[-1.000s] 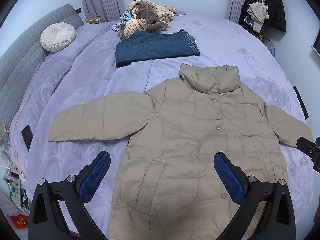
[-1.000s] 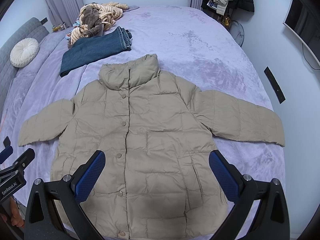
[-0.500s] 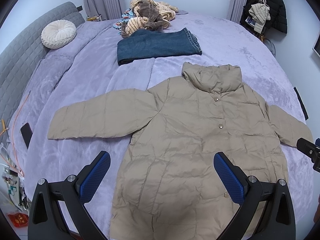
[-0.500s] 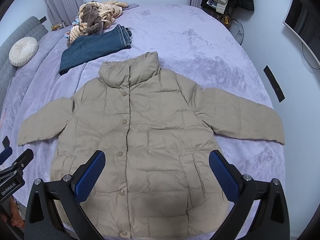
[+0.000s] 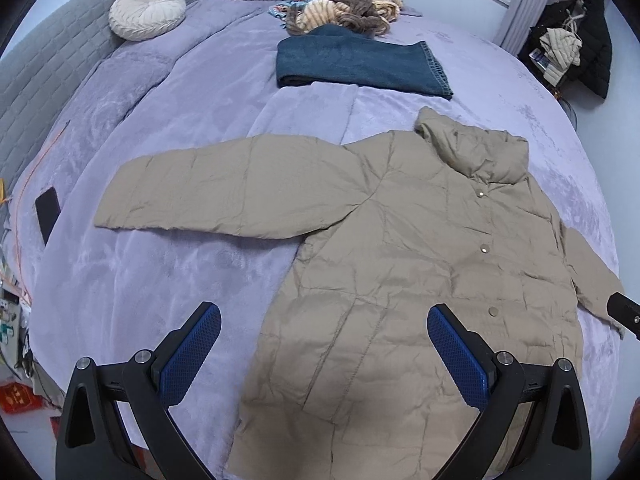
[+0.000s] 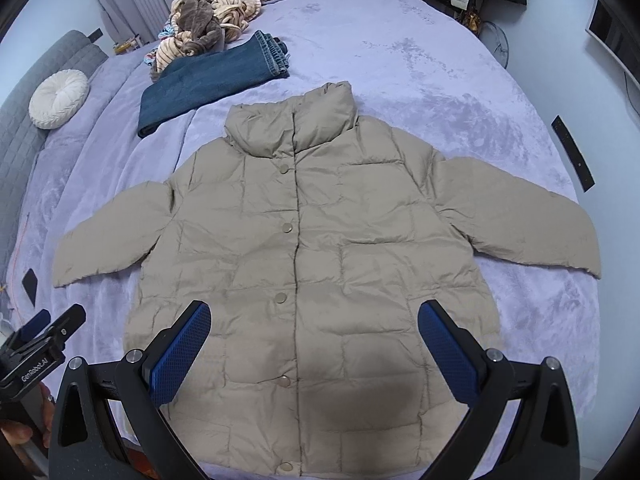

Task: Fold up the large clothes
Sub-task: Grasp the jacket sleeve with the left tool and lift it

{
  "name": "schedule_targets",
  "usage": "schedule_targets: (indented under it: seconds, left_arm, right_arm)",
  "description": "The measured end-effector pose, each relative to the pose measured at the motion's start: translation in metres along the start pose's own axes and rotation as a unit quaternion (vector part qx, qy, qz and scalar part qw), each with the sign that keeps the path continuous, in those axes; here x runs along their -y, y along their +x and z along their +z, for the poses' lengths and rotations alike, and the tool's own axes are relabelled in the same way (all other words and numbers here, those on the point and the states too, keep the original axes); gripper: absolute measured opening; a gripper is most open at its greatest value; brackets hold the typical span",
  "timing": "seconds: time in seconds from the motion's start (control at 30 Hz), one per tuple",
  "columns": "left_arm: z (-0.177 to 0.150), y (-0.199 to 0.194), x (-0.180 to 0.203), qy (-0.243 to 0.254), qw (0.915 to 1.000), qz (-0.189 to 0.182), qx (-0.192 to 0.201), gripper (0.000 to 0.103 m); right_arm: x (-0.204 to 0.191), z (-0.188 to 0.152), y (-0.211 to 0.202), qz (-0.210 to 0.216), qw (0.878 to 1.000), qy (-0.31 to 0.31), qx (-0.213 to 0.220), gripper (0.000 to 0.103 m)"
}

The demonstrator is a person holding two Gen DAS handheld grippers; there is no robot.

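Observation:
A beige puffer jacket (image 5: 420, 264) lies flat and buttoned on the purple bed, front up, both sleeves spread out, collar towards the far side. It also shows in the right wrist view (image 6: 312, 248). My left gripper (image 5: 324, 344) is open and empty, above the jacket's lower left edge. My right gripper (image 6: 314, 344) is open and empty, above the jacket's lower front. The left gripper also shows at the lower left of the right wrist view (image 6: 44, 332).
Folded blue jeans (image 5: 360, 64) and a heap of striped and brown clothes (image 5: 344, 4) lie at the far side of the bed. A round white cushion (image 5: 148, 12) rests by the grey headboard. A black phone (image 5: 48, 212) lies at the bed's left edge.
Both grippers have moved forward and a little lower over the jacket. The left view has shifted to the left, towards the left sleeve. Nothing has been gripped.

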State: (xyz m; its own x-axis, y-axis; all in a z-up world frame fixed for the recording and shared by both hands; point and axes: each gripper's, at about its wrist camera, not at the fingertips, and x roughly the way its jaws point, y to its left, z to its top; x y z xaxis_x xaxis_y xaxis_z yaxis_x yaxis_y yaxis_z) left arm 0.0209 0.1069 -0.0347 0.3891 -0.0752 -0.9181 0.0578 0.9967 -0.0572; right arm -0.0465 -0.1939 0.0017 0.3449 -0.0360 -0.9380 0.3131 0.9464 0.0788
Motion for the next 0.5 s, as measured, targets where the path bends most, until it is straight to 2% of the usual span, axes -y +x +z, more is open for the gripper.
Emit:
schedule_targets:
  seconds: [0.13, 0.37, 0.4, 0.5]
  left_arm:
    - [0.001, 0.025, -0.038, -0.030, 0.9994, 0.006, -0.018, 0.103]
    - [0.006, 0.080, -0.115, -0.109, 0.9935, -0.017, -0.030, 0.103]
    - [0.007, 0.090, -0.126, -0.123, 0.9916, -0.024, -0.034, 0.103]
    - [0.011, 0.117, -0.159, -0.177, 0.9805, -0.077, -0.035, 0.103]
  right_arm:
    - [-0.023, 0.001, 0.012, 0.019, 1.000, -0.010, 0.002, 0.103]
    - [-0.062, 0.000, 0.041, 0.065, 0.997, -0.011, 0.027, 0.103]
    - [-0.069, -0.001, 0.048, 0.066, 0.997, -0.015, 0.021, 0.103]
    - [-0.091, -0.001, 0.085, 0.076, 0.995, -0.039, -0.061, 0.103]
